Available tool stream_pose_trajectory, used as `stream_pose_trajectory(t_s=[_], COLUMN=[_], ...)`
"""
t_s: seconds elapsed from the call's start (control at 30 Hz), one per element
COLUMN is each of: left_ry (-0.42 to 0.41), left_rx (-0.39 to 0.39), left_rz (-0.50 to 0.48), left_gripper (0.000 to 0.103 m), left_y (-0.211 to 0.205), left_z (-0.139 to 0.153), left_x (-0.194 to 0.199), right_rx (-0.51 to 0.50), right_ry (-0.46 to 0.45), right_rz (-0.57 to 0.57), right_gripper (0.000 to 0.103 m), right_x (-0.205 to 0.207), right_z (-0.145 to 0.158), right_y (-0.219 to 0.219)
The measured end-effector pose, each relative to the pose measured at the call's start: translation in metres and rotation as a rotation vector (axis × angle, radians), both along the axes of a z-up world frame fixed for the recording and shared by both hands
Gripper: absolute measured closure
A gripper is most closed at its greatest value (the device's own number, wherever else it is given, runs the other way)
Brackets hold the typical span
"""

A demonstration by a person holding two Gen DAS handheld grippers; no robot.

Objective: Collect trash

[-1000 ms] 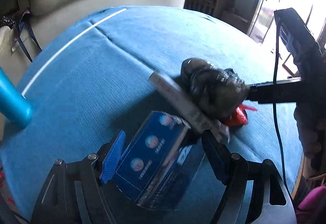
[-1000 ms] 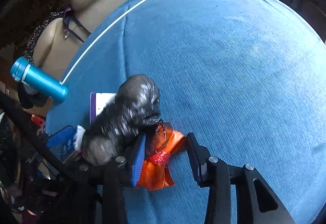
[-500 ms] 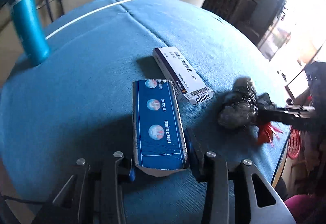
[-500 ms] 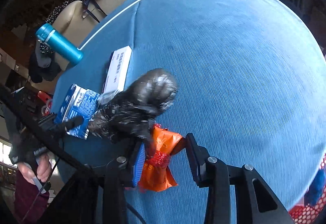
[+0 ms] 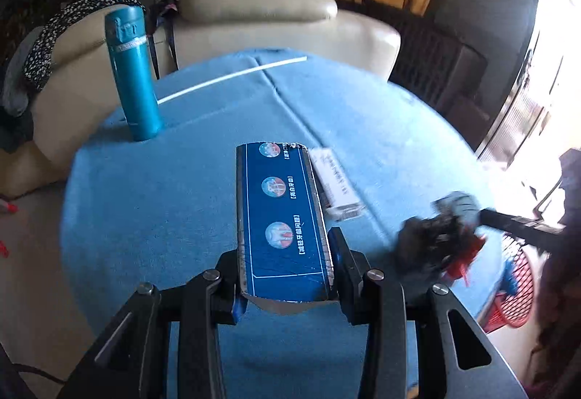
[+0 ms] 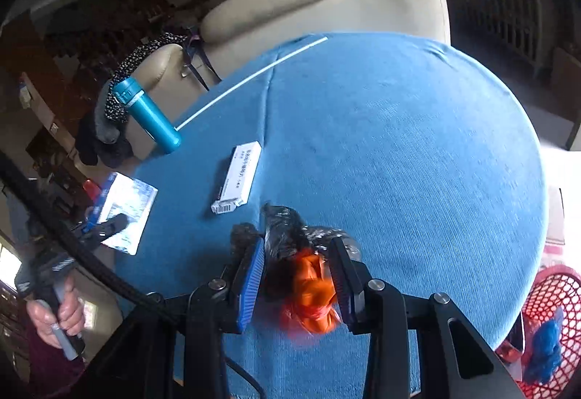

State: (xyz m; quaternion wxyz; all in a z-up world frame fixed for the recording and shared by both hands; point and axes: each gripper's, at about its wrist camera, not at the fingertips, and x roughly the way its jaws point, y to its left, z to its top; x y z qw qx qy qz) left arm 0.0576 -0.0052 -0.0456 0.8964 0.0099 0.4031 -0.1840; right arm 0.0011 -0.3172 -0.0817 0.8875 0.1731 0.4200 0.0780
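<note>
Two views show this moment. From the left wrist, the left gripper (image 5: 287, 275) has its jaws pressed on the sides of a flattened dark blue carton printed with round pictures (image 5: 281, 217), which is lifted above the round worktop under a blue cloth (image 5: 152, 202); these jaws have just been closing with the carton between them. Just right of the carton a long white cardboard box with a barcode (image 5: 336, 182) lies flat on the cloth. A tall teal metal flask (image 5: 132, 72) stands upright at the far left edge, before a cream leather armchair (image 5: 261, 17). At right, blurred, a crumpled black plastic bag (image 5: 428, 242) hangs from the other tool above a red mesh basket (image 5: 515, 290) beside the worktop.

From the right wrist, the right gripper (image 6: 296, 275) has its jaws clamped on the black bag (image 6: 287, 228) and an orange plastic wrapper (image 6: 312, 293) bunched together, held clear of the cloth. The white box (image 6: 238, 177) lies ahead to the left, and the carton (image 6: 125, 213) is gripped at the left edge. The basket (image 6: 555, 293) sits low at right.
</note>
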Motion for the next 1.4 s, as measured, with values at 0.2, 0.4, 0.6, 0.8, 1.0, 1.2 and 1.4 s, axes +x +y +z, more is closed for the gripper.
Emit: stream_pose_trajectory(t_s=[0.2, 0.4, 0.6, 0.8, 1.0, 1.2, 1.4], left_ry=[-0.037, -0.026, -0.043, -0.086, -0.166, -0.233, -0.266], left_rx=[0.058, 0.082, 0.097, 0.129, 0.136, 0.162, 0.162], left_rz=[-0.014, -0.043, -0.006, 0.039, 0.075, 0.069, 0.039], left_gripper=[0.062, 0.062, 0.062, 0.062, 0.062, 0.062, 0.062], left_y=[-0.009, -0.026, -0.027, -0.020, -0.014, -0.021, -0.029], left_z=[0.007, 0.005, 0.010, 0.020, 0.042, 0.057, 0.066], left_x=[-0.025, -0.032, -0.031, -0.034, -0.048, -0.066, -0.082], right_rx=[-0.038, -0.016, 0.004, 0.009, 0.012, 0.009, 0.018], right_ry=[0.026, -0.027, -0.004, -0.079, -0.146, -0.162, -0.192], right_rz=[-0.024, -0.121, -0.172, -0.164, -0.139, -0.113, -0.125], right_gripper=[0.063, 0.063, 0.063, 0.063, 0.063, 0.063, 0.063], right_x=[0.001, -0.013, -0.014, -0.008, -0.009, -0.012, -0.020], right_z=[-0.001, 0.009, 0.008, 0.030, 0.047, 0.051, 0.059], right_y=[0.002, -0.019, -0.036, -0.029, -0.014, -0.001, -0.001])
